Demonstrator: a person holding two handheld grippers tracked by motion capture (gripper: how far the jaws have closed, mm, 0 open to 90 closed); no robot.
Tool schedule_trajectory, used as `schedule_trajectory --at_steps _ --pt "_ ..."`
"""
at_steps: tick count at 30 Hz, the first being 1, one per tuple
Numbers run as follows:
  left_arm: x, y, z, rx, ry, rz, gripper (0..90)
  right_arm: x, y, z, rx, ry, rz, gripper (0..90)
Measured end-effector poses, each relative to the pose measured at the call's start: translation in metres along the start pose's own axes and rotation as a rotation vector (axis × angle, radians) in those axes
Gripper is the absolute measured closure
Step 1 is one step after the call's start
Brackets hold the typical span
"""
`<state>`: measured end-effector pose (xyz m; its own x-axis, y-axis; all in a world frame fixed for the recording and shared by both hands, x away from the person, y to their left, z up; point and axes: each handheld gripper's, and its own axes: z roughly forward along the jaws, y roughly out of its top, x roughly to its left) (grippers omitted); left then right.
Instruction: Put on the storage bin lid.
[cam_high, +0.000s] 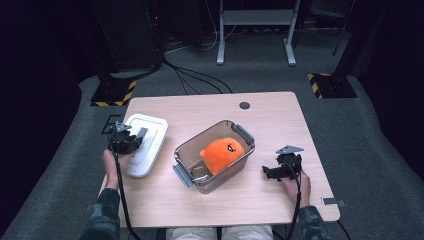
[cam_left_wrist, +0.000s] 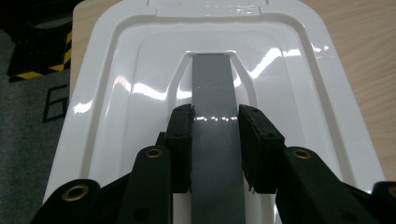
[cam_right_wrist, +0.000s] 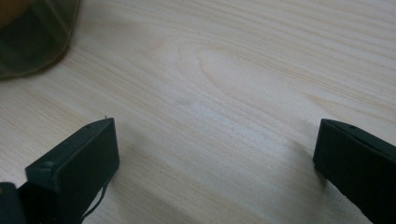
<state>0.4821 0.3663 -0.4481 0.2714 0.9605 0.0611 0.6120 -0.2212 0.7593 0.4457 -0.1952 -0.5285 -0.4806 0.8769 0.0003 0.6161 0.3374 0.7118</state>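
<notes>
The white lid (cam_high: 145, 142) lies flat at the left of the tabletop (cam_high: 280, 120), left of the clear bin (cam_high: 215, 155) at centre frame that holds an orange plush toy (cam_high: 222, 152). The left hand-held gripper (cam_left_wrist: 215, 122) straddles the lid's grey handle strip (cam_left_wrist: 212, 79), jaws closed against both its sides. The step in hand appears to be grasping the lid; the next move likely calls for lifting it level and carrying it rightward over the bin. The right hand-held gripper (cam_high: 277, 170) rests at lower right, jaws spread wide over bare wood.
</notes>
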Motion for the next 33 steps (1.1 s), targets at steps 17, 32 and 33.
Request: schedule_trajectory --at_steps 17,32,33 --pt "-0.009 0.029 -0.029 -0.056 -0.032 0.043 66.4 0.001 0.0 0.0 0.0 0.0 0.009 0.0" --pt "-0.026 0.054 -0.056 -0.088 -0.08 0.095 66.4 0.001 0.0 0.0 -0.001 0.0 0.01 0.0" --pt "-0.027 0.055 -0.057 -0.092 -0.081 0.1 66.4 0.001 0.0 0.0 -0.001 0.0 0.01 0.0"
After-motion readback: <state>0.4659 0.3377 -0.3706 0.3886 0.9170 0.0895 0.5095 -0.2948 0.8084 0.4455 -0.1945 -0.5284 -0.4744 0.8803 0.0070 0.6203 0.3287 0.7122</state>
